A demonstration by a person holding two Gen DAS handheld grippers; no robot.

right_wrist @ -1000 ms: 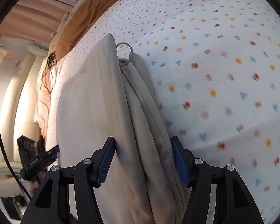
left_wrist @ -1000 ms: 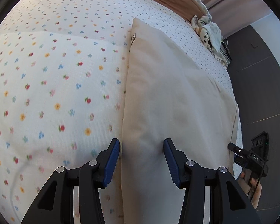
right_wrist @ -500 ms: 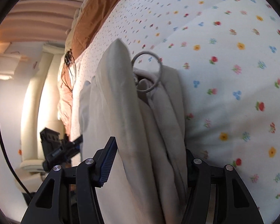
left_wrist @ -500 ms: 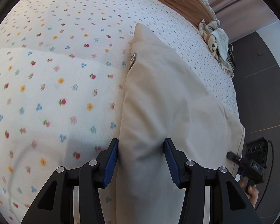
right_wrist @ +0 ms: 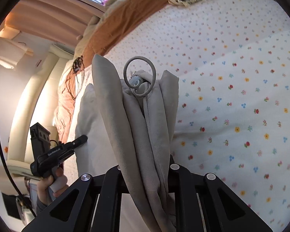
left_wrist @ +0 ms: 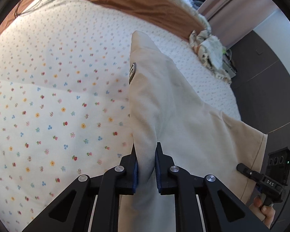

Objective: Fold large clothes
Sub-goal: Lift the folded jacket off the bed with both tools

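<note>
- The left gripper (left_wrist: 146,166) has its jaws nearly together, pinching a bunched edge of the cream garment (left_wrist: 174,116).
- The right gripper (right_wrist: 145,174) clamps several gathered folds of the same garment (right_wrist: 141,135); the jaws are mostly hidden by the cloth that fills the gap between them.
- The garment is lifted above the bed (left_wrist: 48,106), rising from both grippers to a peaked corner and draping down toward the bed's right edge in the left view.
- A round patch (left_wrist: 132,72) sits on the garment's left edge in the left view.
- A grey ring (right_wrist: 140,76) on a small clasp stands at the top of the folds in the right view.
- The bed carries a white cover with small coloured flowers; a brown blanket (left_wrist: 135,2) lies along its far side.
- A crumpled pale cloth (left_wrist: 208,48) lies at the far corner of the bed, well apart from the garment.
- Each view shows the other gripper off to the side, with the hand (right_wrist: 52,183) holding it by the handle; the right hand (left_wrist: 265,210) shows at the lower right of the left view.
</note>
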